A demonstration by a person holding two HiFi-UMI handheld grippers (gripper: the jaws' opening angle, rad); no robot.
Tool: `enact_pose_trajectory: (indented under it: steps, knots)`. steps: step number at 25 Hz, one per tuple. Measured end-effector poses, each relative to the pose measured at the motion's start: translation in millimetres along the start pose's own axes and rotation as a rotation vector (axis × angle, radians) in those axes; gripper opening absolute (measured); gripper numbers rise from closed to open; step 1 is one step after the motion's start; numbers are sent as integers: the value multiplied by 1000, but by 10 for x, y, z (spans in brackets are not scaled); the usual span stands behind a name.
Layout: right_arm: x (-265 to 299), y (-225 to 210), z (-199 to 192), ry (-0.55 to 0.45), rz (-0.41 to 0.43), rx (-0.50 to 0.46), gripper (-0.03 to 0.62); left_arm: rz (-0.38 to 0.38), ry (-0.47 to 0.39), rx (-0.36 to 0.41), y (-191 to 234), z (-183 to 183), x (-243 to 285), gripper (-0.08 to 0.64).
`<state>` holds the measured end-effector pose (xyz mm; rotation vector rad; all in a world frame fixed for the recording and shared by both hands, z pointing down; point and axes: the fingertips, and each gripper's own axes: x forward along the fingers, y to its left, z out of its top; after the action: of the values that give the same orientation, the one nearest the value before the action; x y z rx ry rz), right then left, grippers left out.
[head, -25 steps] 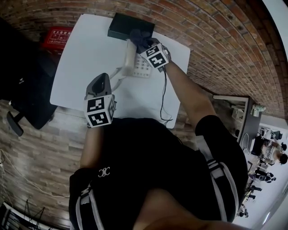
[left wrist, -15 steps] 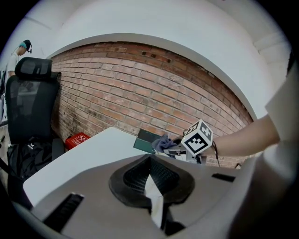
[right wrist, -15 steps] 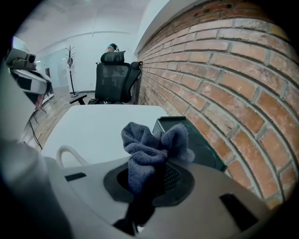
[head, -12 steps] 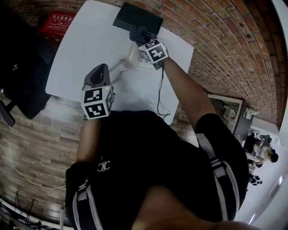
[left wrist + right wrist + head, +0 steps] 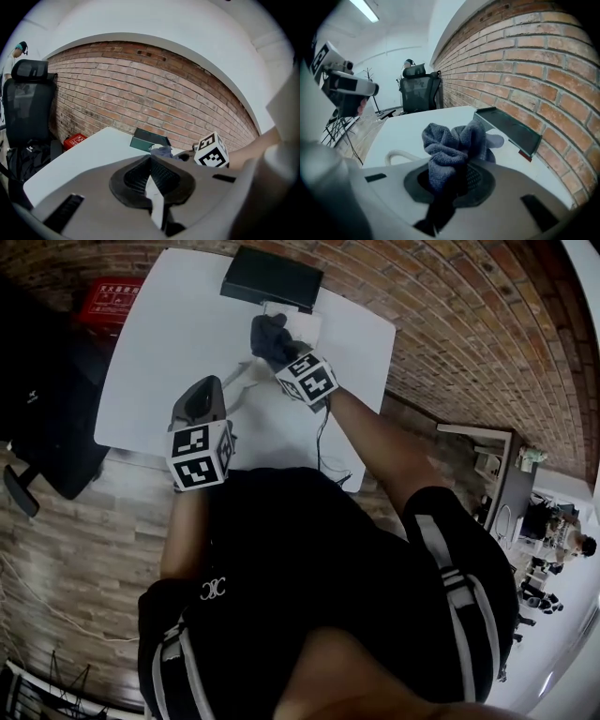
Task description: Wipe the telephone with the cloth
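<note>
Right tool (image 5: 451,180): clenched on the cloth (image 5: 452,140), which bunches out ahead of its jaws.
Left tool (image 5: 151,169): jaws closed together with nothing between them, held above the worktop (image 5: 169,329) and well apart from the right tool.
Telephone (image 5: 302,326): lies on the worktop just beyond the right tool; the cloth covers its near part. A black box (image 5: 272,282) sits just past it.
Cord (image 5: 399,156): loops on the worktop to the left of the right tool.
Risk, sliding: the left tool is not bracing the telephone, so a firm stroke would probably push it toward the black box.
Risk, handset: a drag across the set could lift the handset off its rest.
Risk, grip: only a fold is pinched, so friction may pull the cloth free.
Risk, snag: loose cloth could catch the cord.
Change over one second: the cloth has moved from the telephone's far end, beside the black box, back toward the person, exposing white casing beyond it. The left tool has kept much the same place.
</note>
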<state>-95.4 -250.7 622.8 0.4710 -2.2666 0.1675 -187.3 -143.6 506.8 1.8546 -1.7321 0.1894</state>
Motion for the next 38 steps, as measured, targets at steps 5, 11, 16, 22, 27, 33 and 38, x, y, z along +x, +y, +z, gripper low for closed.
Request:
enact_pose_trajectory:
  steps: [5,11,16,22,27,33,38]
  knots:
    - [-31,309,-266,26,54,-39,29,-5,12,15,-53,-22,-15,-3]
    - [-29,623,-541,97,115,-90,29,-17,27,36,-133,-27,19,-3]
    - [29,715,-628,120,124,-127,29,-24,46,48,-148,-60,54,-3]
    - [7,589,-474,66,100,-100,29,-30,59,51,-143,-104,93,-3]
    - [-11,272,-230,-1,35,-14,29,-33,59,53,-128,-85,113,-3]
    - [-23,-336,56,-75,-129,95,31,-32,65,54,-133,-96,129,-3]
    - [-6,-1003,61,-47,-337,261,30,-24,72,45,-71,-118,132,-3]
